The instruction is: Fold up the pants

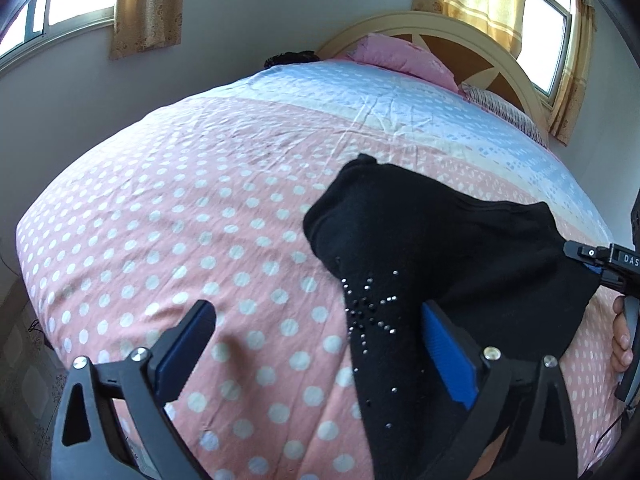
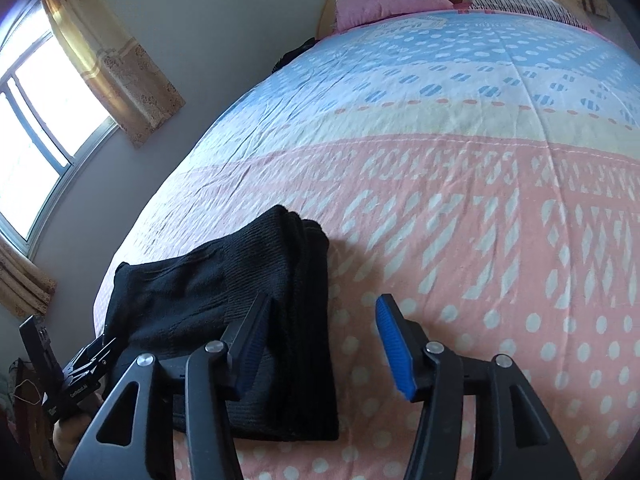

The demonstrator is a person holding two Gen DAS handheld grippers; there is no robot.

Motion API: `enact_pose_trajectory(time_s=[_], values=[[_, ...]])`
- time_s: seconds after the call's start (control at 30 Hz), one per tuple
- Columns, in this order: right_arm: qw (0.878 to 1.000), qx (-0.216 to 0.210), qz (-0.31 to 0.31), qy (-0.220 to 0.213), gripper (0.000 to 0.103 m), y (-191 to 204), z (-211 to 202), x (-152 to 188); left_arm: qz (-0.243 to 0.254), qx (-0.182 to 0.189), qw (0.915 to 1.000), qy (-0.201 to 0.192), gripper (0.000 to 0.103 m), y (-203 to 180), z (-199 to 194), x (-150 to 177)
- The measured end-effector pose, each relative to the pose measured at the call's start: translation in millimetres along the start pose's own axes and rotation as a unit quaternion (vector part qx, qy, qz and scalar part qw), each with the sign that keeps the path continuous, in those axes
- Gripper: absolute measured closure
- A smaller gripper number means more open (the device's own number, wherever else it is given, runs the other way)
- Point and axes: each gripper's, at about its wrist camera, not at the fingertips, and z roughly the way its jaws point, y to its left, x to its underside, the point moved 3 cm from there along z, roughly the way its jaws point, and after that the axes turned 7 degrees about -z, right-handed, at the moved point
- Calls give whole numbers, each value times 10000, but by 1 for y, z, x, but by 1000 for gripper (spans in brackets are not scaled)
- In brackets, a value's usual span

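The black pants (image 1: 432, 248) lie folded in a thick bundle on the bed, with small shiny studs on one part. They also show in the right wrist view (image 2: 224, 292) as a stacked pile. My left gripper (image 1: 316, 344) is open and empty, its right finger over the bundle's edge, its left finger over the bedsheet. My right gripper (image 2: 320, 344) is open and empty, its left finger above the bundle's right side, its right finger over the sheet. The right gripper also shows at the right edge of the left wrist view (image 1: 600, 264).
The bed has a pink polka-dot and blue patterned sheet (image 1: 200, 200). A pink pillow (image 1: 400, 56) and a striped pillow (image 2: 520, 4) lie by the curved headboard (image 1: 460, 32). Curtained windows (image 2: 36, 120) are on the walls. The bed edge drops off at left.
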Motion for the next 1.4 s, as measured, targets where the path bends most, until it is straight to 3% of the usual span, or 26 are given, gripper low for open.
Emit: enact_pose_trajectory(time_s=[0.17,0.3,0.43,0.67,0.87,1.4], values=[[9966,595,-351,-453,48,7,-50,4,-156,-313,9988,-346,1,7,-30,-4],[9878,1023,-671,-960,35,33,-112,23,-203,-76,9952,-955,1,-9,-74,-13],[9751,1179,-1109,-1514,35,70,-162,44,75,216,9896,-1417,1,-39,-114,-16],[9627,1378,-1377,-1876,34,106,-212,70,343,506,9776,-2013,0,-66,-165,-18],[9584,1430,-1400,-2035,34,117,-227,78,390,578,9760,-2061,0,-71,-170,-16],[9628,1274,-1264,-2018,34,114,-225,83,416,540,9796,-1892,0,-76,-159,-5]])
